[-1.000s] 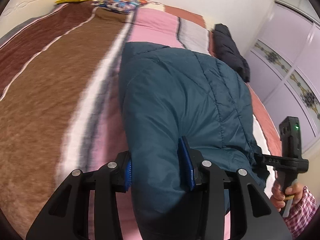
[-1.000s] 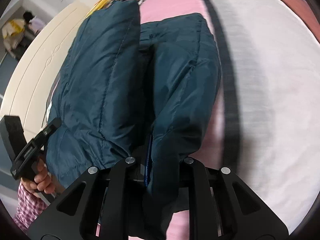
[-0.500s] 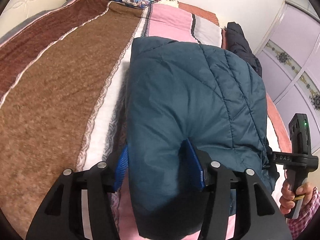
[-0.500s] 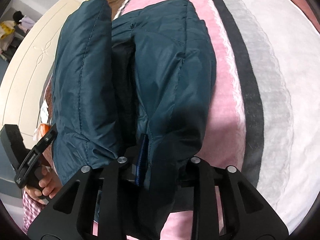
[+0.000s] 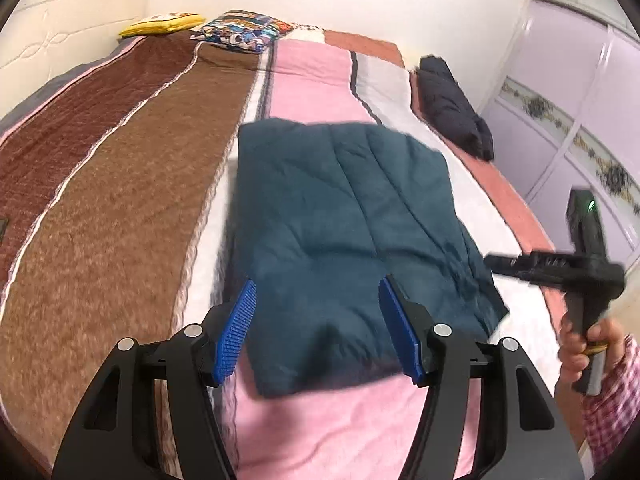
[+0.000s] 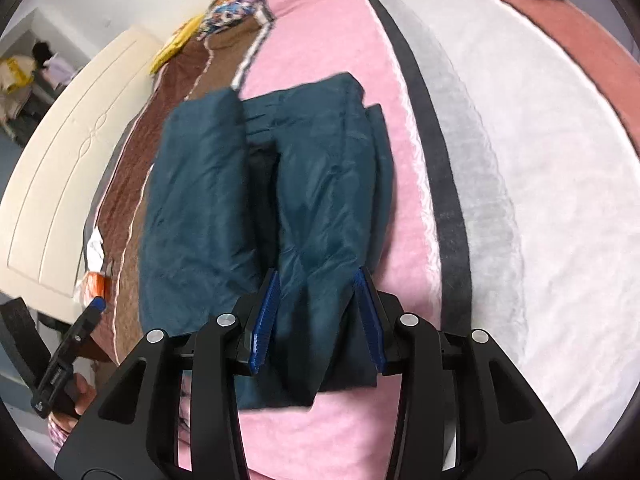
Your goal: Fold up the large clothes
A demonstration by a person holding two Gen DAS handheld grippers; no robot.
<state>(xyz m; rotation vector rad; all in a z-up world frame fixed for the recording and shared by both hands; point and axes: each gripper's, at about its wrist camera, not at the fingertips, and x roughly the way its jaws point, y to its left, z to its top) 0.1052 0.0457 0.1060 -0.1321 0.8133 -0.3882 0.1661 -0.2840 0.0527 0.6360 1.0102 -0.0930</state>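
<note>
STEP: release | teal quilted padded jacket (image 5: 344,216) lying folded, near pink-striped plush bedspread (image 5: 312,76) edge | left gripper (image 5: 318,330), right gripper (image 6: 318,316): jaws just opening, apart, nothing clamped, clearing fabric.

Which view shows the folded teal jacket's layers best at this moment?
The right wrist view: there the teal jacket shows its two folded rolls side by side, with the dark gap between them, on the pink blanket. The left wrist view shows the jacket only as one flat quilted top panel, slightly blurred.
</note>
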